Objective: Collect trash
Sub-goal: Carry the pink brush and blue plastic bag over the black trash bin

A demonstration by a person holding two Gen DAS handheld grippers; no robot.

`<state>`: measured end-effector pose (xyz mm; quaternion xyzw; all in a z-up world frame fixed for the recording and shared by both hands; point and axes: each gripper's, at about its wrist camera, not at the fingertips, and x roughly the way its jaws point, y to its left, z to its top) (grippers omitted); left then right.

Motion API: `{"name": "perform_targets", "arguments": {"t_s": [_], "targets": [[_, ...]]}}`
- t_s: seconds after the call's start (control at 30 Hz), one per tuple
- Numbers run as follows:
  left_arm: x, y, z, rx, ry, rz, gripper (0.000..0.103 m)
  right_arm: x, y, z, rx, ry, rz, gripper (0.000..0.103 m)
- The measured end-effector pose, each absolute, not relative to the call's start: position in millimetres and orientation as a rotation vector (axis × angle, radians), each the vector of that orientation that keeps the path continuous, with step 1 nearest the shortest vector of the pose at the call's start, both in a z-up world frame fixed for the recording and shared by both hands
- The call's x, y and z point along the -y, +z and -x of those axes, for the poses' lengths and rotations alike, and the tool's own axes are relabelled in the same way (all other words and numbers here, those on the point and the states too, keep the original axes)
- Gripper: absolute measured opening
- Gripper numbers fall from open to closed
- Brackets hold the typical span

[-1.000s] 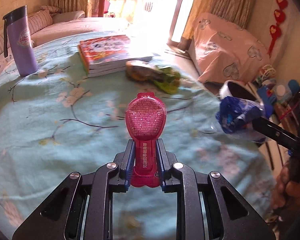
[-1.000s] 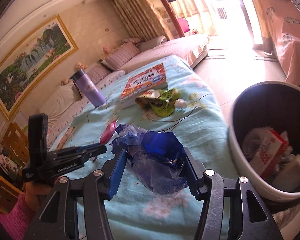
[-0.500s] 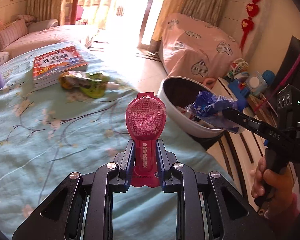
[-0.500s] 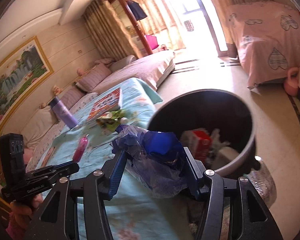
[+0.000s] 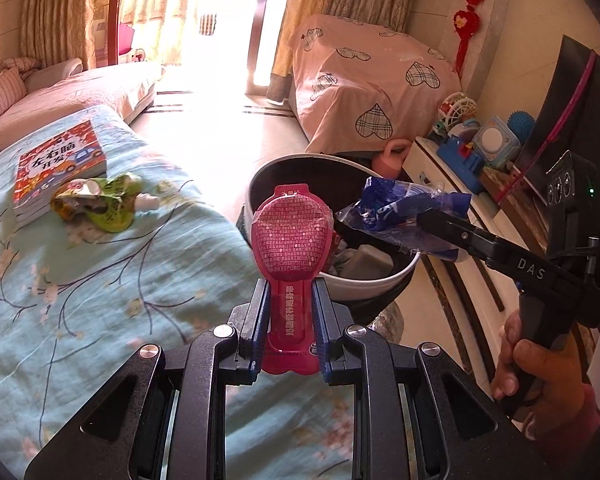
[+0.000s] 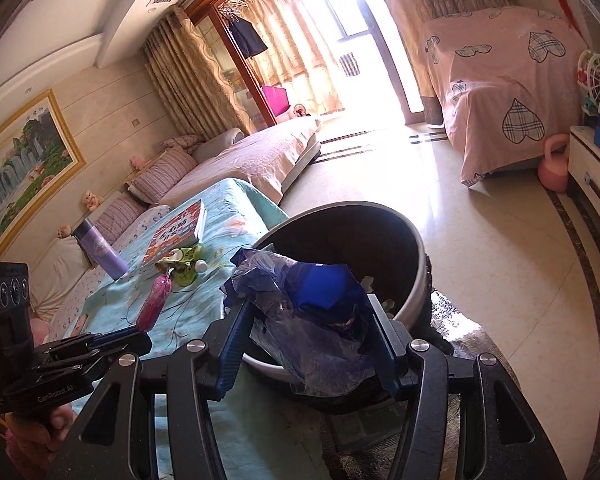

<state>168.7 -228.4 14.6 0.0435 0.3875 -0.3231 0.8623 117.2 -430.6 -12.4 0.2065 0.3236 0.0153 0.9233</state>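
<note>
Left tongs (image 5: 290,330) at the bottom centre of the left wrist view are clamped on the stem of a pink packet (image 5: 291,240), whose rounded printed head stands upright in front of the trash bin (image 5: 380,284). Right tongs (image 6: 308,344), low in the right wrist view, grip a crumpled blue plastic wrapper (image 6: 320,292) between their blue pads, the wrapper poised over the near rim of the bin, which sits at mid-frame just beside the bench edge. Inside the dark bin, pale scraps of trash (image 5: 364,260) lie at the bottom. A hand (image 5: 536,372) at the lower right of the left wrist view holds the right tool's handle. On the bench's teal flowered cloth (image 5: 100,280), a green and yellow crumpled wrapper (image 5: 96,202) lies at the left of that view, touching a stack of picture books (image 5: 56,164). A purple flask (image 6: 100,250) stands upright at the left of the right wrist view. Farther off, a pink heart-print cover (image 5: 364,84) drapes furniture at the upper right.
</note>
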Motion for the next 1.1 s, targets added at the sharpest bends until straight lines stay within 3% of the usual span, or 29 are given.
{"name": "perform_targets", "arguments": {"t_s": [1.1], "targets": [[273,1,-185,-0.846,-0.681,-0.150,0.019,453,-19,-130,-0.694,0.019,-0.417,0.057]]}}
